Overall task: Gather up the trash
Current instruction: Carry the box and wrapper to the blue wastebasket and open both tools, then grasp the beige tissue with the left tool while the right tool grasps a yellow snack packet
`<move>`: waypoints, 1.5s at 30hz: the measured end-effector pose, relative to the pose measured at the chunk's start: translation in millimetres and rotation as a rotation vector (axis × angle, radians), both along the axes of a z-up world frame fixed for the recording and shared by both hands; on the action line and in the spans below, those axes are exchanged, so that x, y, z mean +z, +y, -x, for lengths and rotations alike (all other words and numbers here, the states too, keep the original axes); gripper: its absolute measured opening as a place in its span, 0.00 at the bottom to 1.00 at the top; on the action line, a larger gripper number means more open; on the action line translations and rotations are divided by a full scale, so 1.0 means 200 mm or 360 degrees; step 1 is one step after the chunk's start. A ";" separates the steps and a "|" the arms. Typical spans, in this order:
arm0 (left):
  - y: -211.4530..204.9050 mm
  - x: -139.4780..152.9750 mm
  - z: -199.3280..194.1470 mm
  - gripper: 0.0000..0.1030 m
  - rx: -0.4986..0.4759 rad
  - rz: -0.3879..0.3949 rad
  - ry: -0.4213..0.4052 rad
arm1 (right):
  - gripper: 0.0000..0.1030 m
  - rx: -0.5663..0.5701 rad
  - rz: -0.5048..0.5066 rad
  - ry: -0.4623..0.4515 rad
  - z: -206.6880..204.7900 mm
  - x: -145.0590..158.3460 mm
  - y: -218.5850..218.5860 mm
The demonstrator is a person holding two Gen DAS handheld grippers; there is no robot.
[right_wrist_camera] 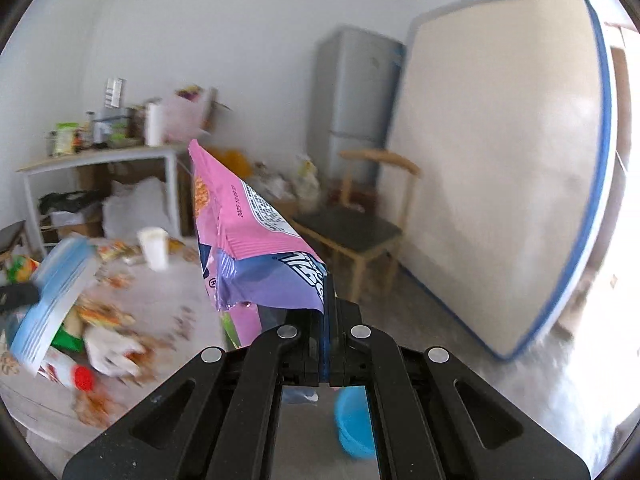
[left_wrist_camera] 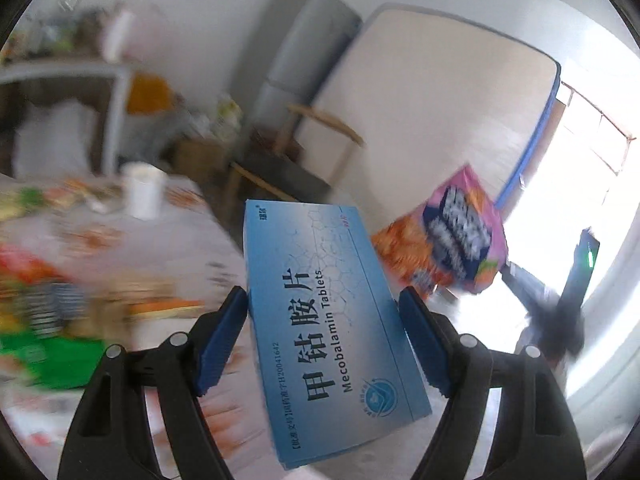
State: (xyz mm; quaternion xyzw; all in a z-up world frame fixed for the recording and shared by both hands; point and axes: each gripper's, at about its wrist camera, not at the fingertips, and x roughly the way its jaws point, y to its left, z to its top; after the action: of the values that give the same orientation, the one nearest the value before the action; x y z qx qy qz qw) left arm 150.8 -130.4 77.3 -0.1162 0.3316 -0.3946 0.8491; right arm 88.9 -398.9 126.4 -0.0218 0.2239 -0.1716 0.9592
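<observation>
The Mecobalamin tablet box (left_wrist_camera: 332, 328) is clamped across its width in the wide-set jaws of the left gripper (left_wrist_camera: 324, 332), long axis pointing forward. The pink snack bag (right_wrist_camera: 256, 248) is pinched in the right gripper (right_wrist_camera: 326, 320), shut tight, with the blue bucket (right_wrist_camera: 354, 424) on the floor directly below it, so the right hand is judged nearer the drop.

Blue tablet box (left_wrist_camera: 328, 320) and pink snack bag (right_wrist_camera: 256, 248) held aloft.
</observation>
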 end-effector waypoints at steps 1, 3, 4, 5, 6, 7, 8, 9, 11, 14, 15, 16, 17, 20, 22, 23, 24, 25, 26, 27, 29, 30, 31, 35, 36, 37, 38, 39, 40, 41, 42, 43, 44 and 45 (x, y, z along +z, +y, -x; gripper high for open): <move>-0.09 -0.01 -0.04 0.74 -0.0028 -0.0013 0.0042 | 0.00 -0.0038 -0.0019 0.0031 0.01 -0.03 -0.05; -0.35 -0.05 -0.14 0.74 -0.0111 -0.0091 0.0112 | 0.00 -0.0122 -0.0074 0.0099 -0.01 -0.14 -0.14; -0.48 -0.08 -0.17 0.74 -0.0164 -0.0115 0.0150 | 0.00 -0.0149 -0.0100 0.0122 -0.02 -0.17 -0.18; -0.58 -0.10 -0.20 0.74 -0.0204 -0.0133 0.0188 | 0.00 -0.0185 -0.0139 0.0152 -0.05 -0.23 -0.23; -0.72 -0.15 -0.23 0.74 -0.0244 -0.0177 0.0244 | 0.00 -0.0220 -0.0184 0.0180 -0.07 -0.29 -0.29; -0.85 -0.20 -0.26 0.74 -0.0284 -0.0211 0.0296 | 0.00 -0.0246 -0.0220 0.0199 -0.06 -0.34 -0.34; -0.97 -0.25 -0.29 0.74 -0.0322 -0.0251 0.0356 | 0.00 -0.0279 -0.0266 0.0221 -0.06 -0.40 -0.40; -1.06 -0.30 -0.31 0.74 -0.0343 -0.0282 0.0399 | 0.00 -0.0316 -0.0344 0.0250 -0.09 -0.48 -0.47; -1.27 -0.43 -0.38 0.74 -0.0409 -0.0338 0.0525 | 0.00 -0.0363 -0.0507 0.0283 -0.11 -0.60 -0.62; -1.51 -0.56 -0.48 0.74 -0.0418 -0.0435 0.0617 | 0.00 -0.0441 -0.0790 0.0321 -0.18 -0.81 -0.81; -1.60 -0.62 -0.51 0.74 -0.0420 -0.0481 0.0635 | 0.00 -0.0476 -0.0901 0.0322 -0.19 -0.88 -0.89; -1.68 -0.67 -0.54 0.74 -0.0417 -0.0519 0.0649 | 0.00 -0.0499 -0.0974 0.0315 -0.21 -0.92 -0.94; -1.74 -0.72 -0.57 0.74 -0.0418 -0.0543 0.0667 | 0.00 -0.0537 -0.1059 0.0307 -0.23 -0.98 -1.01; -1.94 -0.84 -0.67 0.74 -0.0436 -0.0625 0.0684 | 0.00 -0.0649 -0.1199 0.0264 -0.25 -1.10 -1.15; -2.04 -0.88 -0.70 0.76 -0.0433 -0.0641 0.0670 | 0.03 -0.0691 -0.1270 0.0225 -0.29 -1.18 -1.22; -2.07 -0.90 -0.71 0.80 -0.0429 -0.0654 0.0669 | 0.08 -0.0715 -0.1296 0.0219 -0.30 -1.21 -1.26; -2.12 -0.96 -0.73 0.86 -0.0414 -0.0689 0.0680 | 0.28 -0.0758 -0.1322 0.0223 -0.32 -1.26 -1.28; -2.13 -0.99 -0.76 0.89 -0.0411 -0.0701 0.0694 | 0.39 -0.0788 -0.1333 0.0223 -0.26 -1.29 -1.32; -2.13 -1.02 -0.75 0.89 -0.0406 -0.0720 0.0727 | 0.51 -0.0820 -0.1328 0.0227 -0.25 -1.32 -1.34; -2.13 -1.04 -0.75 0.89 -0.0399 -0.0727 0.0750 | 0.51 -0.0850 -0.1307 0.0241 -0.23 -1.35 -1.35; -2.13 -1.06 -0.76 0.89 -0.0400 -0.0728 0.0802 | 0.51 -0.0879 -0.1308 0.0258 -0.19 -1.38 -1.38; -2.12 -1.07 -0.76 0.89 -0.0403 -0.0716 0.0816 | 0.51 -0.0888 -0.1325 0.0250 -0.16 -1.38 -1.39; -2.11 -1.06 -0.76 0.89 -0.0406 -0.0706 0.0814 | 0.51 -0.0895 -0.1333 0.0243 -0.13 -1.38 -1.40; -2.06 -0.97 -0.75 0.89 -0.0397 -0.0640 0.0739 | 0.51 -0.0897 -0.1302 0.0225 -0.03 -1.34 -1.38; -2.03 -0.91 -0.74 0.89 -0.0397 -0.0621 0.0702 | 0.51 -0.0890 -0.1288 0.0222 -0.01 -1.32 -1.36; -2.00 -0.85 -0.73 0.89 -0.0396 -0.0606 0.0659 | 0.51 -0.0884 -0.1277 0.0220 0.01 -1.30 -1.35; -1.98 -0.81 -0.71 0.89 -0.0402 -0.0592 0.0625 | 0.51 -0.0878 -0.1261 0.0218 0.04 -1.27 -1.33; -1.95 -0.74 -0.68 0.89 -0.0424 -0.0567 0.0562 | 0.52 -0.0871 -0.1246 0.0215 0.06 -1.25 -1.31; -1.91 -0.68 -0.65 0.89 -0.0442 -0.0551 0.0508 | 0.53 -0.0849 -0.1219 0.0207 0.09 -1.21 -1.28; -1.88 -0.62 -0.62 0.89 -0.0458 -0.0532 0.0454 | 0.57 -0.0832 -0.1178 0.0201 0.12 -1.17 -1.24; -1.82 -0.53 -0.56 0.89 -0.0491 -0.0495 0.0382 | 0.62 -0.0812 -0.1124 0.0195 0.15 -1.12 -1.19; -1.77 -0.46 -0.51 0.89 -0.0517 -0.0460 0.0328 | 0.65 -0.0785 -0.1066 0.0191 0.17 -1.08 -1.14; -1.71 -0.40 -0.47 0.89 -0.0528 -0.0428 0.0275 | 0.72 -0.0763 -0.1004 0.0190 0.18 -1.04 -1.09; -1.63 -0.32 -0.40 0.89 -0.0544 -0.0394 0.0209 | 0.80 -0.0746 -0.0945 0.0192 0.19 -1.00 -1.05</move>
State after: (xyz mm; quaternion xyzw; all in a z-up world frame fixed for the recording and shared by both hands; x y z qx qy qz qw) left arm 231.0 -455.9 13.9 0.0215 0.4470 -0.4807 0.7541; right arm 50.0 -609.2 -74.6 0.2988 0.3187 -0.3123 0.8436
